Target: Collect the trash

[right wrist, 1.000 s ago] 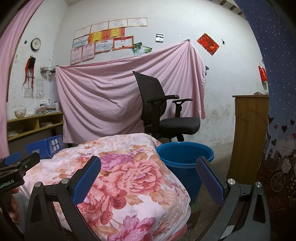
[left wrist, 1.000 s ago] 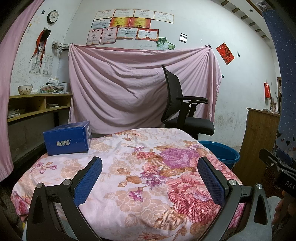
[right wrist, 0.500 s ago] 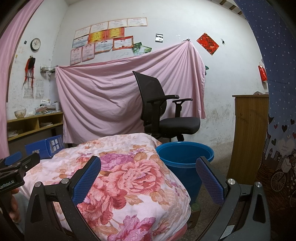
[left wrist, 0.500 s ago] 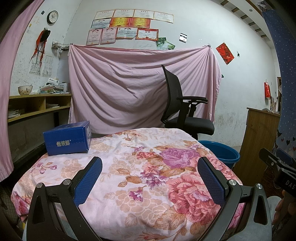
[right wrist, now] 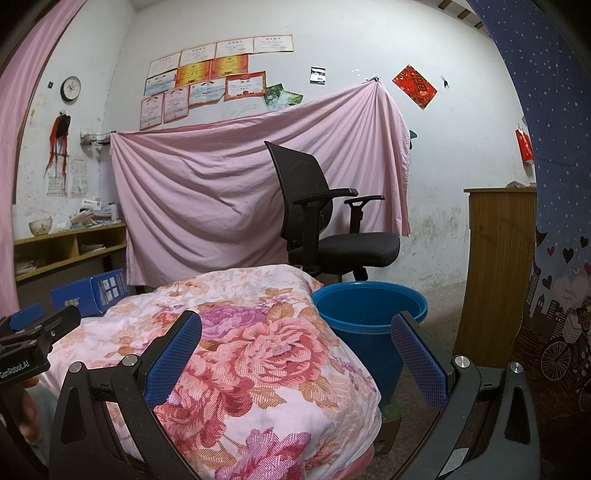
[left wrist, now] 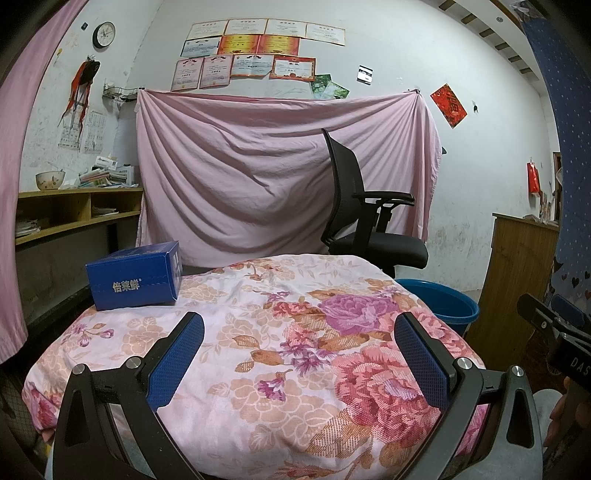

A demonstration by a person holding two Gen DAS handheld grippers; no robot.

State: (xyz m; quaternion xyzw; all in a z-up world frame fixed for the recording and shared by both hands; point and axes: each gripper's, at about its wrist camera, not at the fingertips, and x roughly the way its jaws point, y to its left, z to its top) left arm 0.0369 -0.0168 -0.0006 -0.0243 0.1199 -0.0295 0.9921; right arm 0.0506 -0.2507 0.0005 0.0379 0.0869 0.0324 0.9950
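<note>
Probably a lived-in home room: floral quilt [left wrist: 280,354], pinned certificates [left wrist: 258,51], wall clock [left wrist: 103,34], office chair [right wrist: 325,221]

Even, fairly dim indoor light with soft shadows and no glare. Both fisheye views stay sharp, bend hard toward the edges and go black at the corners.

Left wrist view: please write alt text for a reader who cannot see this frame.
The open left gripper hovers empty over a table covered in a pink floral cloth, with a blue box sitting on the cloth's far left. Behind are a black office chair, a blue bucket and a pink sheet hung on the wall.
</note>
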